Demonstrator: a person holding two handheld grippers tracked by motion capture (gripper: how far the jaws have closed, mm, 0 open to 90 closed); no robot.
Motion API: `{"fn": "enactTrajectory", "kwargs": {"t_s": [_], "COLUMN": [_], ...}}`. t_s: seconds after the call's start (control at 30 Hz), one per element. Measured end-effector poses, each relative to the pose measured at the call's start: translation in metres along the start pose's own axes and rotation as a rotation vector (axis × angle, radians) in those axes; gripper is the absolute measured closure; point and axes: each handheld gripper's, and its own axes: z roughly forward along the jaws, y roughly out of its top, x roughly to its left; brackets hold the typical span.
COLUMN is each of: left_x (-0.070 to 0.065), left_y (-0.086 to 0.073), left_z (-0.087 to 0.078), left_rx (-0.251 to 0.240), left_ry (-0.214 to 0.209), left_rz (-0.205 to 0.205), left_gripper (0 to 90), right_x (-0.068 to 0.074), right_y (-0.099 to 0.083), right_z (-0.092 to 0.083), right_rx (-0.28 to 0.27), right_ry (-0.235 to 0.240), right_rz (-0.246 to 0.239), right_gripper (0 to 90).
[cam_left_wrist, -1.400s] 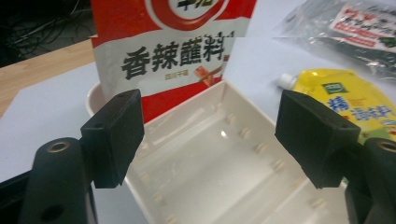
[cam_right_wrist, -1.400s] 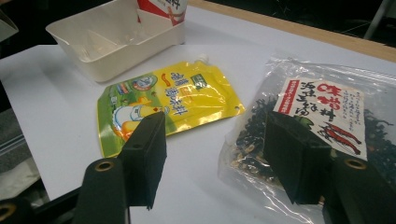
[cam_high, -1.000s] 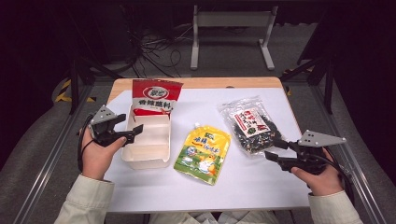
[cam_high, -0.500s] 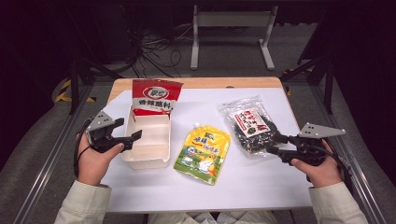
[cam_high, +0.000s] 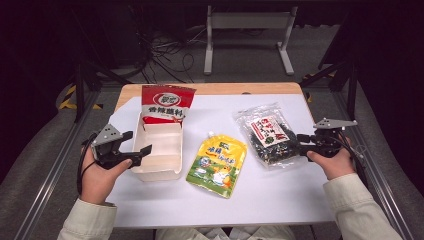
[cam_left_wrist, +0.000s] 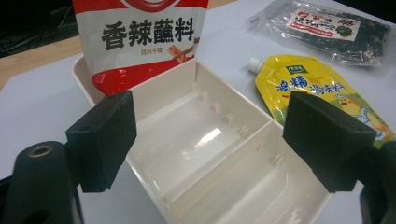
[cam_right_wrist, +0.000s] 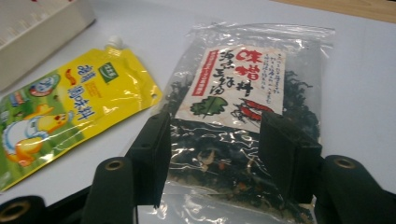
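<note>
1. Seaweed is what the right hand-held gripper (cam_high: 301, 141) is at: a clear bag of dark dried seaweed (cam_high: 267, 140) with a red-and-white label lies flat on the right part of the desk (cam_high: 270, 200), and the gripper's tips sit at the bag's right edge.
2. From the right gripper view, the two black jaws stand apart on either side of the bag's near end, the seaweed bag (cam_right_wrist: 243, 135) lying between them; they are partly open and I cannot see the pads pressing on it.
3. The left hand-held gripper (cam_high: 142, 152) hangs at the near left corner of a white plastic divided box (cam_high: 161, 172), its jaws spread wide with nothing clamped between them.
4. In the left gripper view those jaws frame the open box (cam_left_wrist: 219, 154), whose inner walls split it into compartments; the compartments that I can see hold nothing.
5. A red-and-white seasoning packet (cam_high: 166, 104) stands tilted at the far end of the box, its lower edge down inside the rim.
6. Between box and seaweed bag lies a yellow spouted pouch (cam_high: 218, 161), flat on the desk, spout pointing away from the person, touching neither.
7. A person's left hand (cam_high: 97, 177) and right hand (cam_high: 336, 162), in pale sleeves, hold the grippers from the near side.
</note>
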Motion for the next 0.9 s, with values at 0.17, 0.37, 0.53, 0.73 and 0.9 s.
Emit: {"fn": "enactTrajectory", "kwargs": {"t_s": [0.17,0.37,0.53,0.73,0.9], "left_x": [-0.001,0.000,-0.001,-0.003,-0.001], "left_y": [0.000,-0.001,-0.002,-0.006,-0.011], "left_z": [0.002,-0.001,-0.003,-0.009,-0.016], "left_rx": [-0.003,-0.010,-0.018,-0.018,-0.023], "left_ry": [-0.006,-0.002,0.013,0.016,0.032], "left_rz": [-0.002,-0.003,0.002,0.001,-0.015], "left_gripper": [18.7,18.6,18.4,17.9,17.9], "right_x": [-0.013,-0.028,-0.038,-0.048,-0.055], "right_y": [0.002,0.004,0.006,0.006,0.005], "right_z": [0.015,0.030,0.039,0.045,0.052], "right_rx": [0.015,0.036,0.045,0.062,0.072], "right_ry": [-0.027,-0.058,-0.085,-0.108,-0.104], "right_rz": [0.038,0.069,0.083,0.105,0.130], "right_gripper": [41.1,39.1,37.2,36.0,33.9]}}
